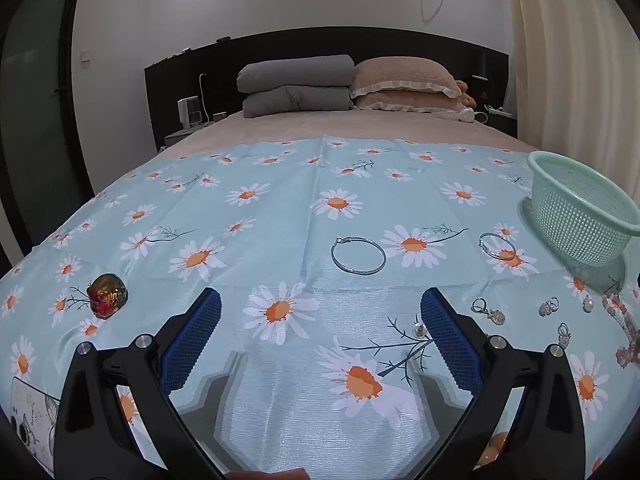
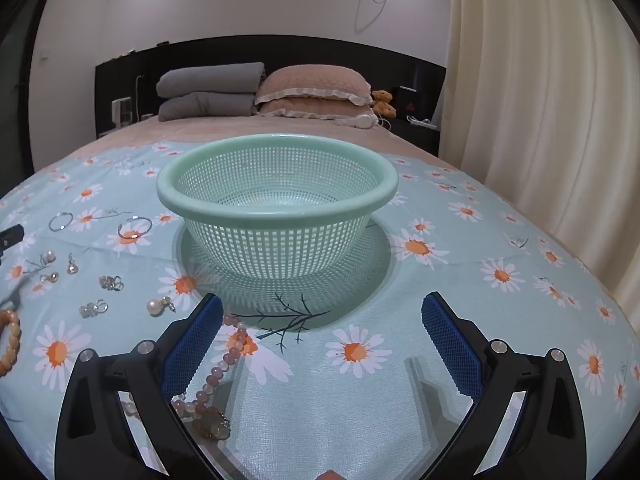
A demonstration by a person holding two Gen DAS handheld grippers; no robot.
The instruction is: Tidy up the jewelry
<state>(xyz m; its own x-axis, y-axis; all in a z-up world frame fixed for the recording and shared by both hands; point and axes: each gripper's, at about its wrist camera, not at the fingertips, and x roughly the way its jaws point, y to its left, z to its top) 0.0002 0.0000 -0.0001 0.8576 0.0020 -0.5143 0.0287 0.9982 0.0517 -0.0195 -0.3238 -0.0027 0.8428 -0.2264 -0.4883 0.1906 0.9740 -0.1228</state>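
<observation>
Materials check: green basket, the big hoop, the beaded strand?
Green basket: looks like moulded plastic, matte mint, a fine grid of holes under a thick smooth rim. Big hoop: thin, silvery, glinting, probably metal. Beaded strand: glossy pink and pale round beads, stone, glass or plastic; cannot tell which.

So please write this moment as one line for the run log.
left hand-held gripper: open, empty | right hand-held gripper: open, empty | basket: empty | pink bead necklace: on cloth
</observation>
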